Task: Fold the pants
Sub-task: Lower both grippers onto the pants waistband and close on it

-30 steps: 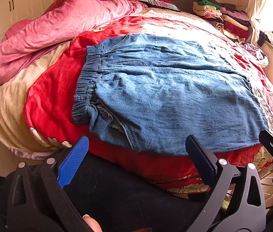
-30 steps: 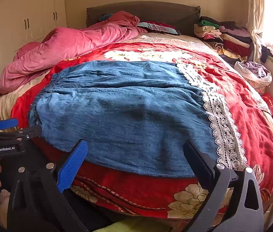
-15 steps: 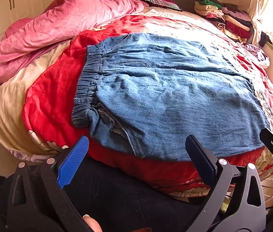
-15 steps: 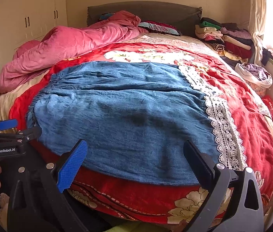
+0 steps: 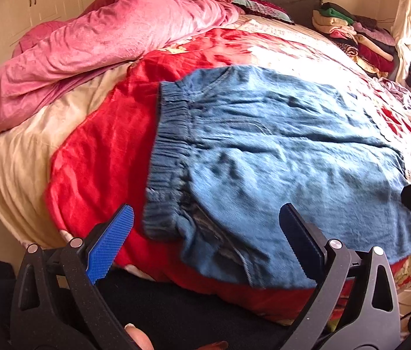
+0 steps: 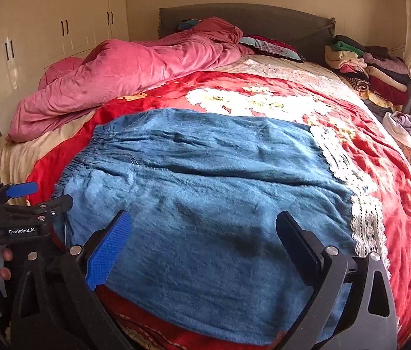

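Pants: blue denim pants [image 5: 278, 157] lie flat across the red floral blanket [image 5: 103, 145], elastic waistband [image 5: 170, 157] leftward.
Left gripper [image 5: 205, 233]: fingers spread, empty, near the waistband corner.
Right gripper [image 6: 202, 236]: fingers spread, empty, over the near leg.
Advice: pinch both near-edge layers, lift evenly.

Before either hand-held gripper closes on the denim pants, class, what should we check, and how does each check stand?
1. Left hand-held gripper open and empty: ok.
2. Right hand-held gripper open and empty: ok.
3. Denim pants spread flat on the red blanket: ok, only light wrinkles.
4. Elastic waistband exposed for the left hand-held gripper: ok, its near corner lies just ahead of the blue finger.
5. Lace-trimmed hem reachable by the right hand-held gripper: cannot tell; it lies to the right of the fingers.
6. Pink duvet off the pants: ok, it lies apart, toward the headboard.
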The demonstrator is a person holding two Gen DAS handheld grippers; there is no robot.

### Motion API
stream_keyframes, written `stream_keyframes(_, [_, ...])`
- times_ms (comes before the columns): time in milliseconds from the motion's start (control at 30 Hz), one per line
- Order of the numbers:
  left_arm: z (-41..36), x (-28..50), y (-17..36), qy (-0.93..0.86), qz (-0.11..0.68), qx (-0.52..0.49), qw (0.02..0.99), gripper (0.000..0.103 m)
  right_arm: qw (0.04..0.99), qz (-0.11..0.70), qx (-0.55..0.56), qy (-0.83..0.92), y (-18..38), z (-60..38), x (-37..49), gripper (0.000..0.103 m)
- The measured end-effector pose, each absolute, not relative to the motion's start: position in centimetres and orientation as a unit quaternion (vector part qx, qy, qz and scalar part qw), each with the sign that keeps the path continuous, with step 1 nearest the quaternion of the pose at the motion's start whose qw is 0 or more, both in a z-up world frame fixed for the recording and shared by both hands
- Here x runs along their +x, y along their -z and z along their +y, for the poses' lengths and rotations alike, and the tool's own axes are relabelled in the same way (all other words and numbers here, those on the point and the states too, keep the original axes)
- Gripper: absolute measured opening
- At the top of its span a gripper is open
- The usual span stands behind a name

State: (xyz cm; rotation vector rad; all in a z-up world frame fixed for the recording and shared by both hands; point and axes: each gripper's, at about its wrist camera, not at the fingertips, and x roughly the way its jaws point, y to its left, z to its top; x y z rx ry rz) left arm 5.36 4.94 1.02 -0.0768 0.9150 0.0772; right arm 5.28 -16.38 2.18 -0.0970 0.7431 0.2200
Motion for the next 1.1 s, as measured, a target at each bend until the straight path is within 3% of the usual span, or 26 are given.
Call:
stream_keyframes(767, [14.3,19.9,0.0,-0.067,0.483,-0.060,0.871,0.094,0.901,0.386,-0.074,-0.184,-2.3,-12.5,22.7,0.099])
stream_keyframes(1100, [15.2,24.4,2.3,-0.023,0.501,-0.076,0.862,0.094,0.876,0.402,-0.165,-0.207,0.5,-10.3,28.9,0.099])
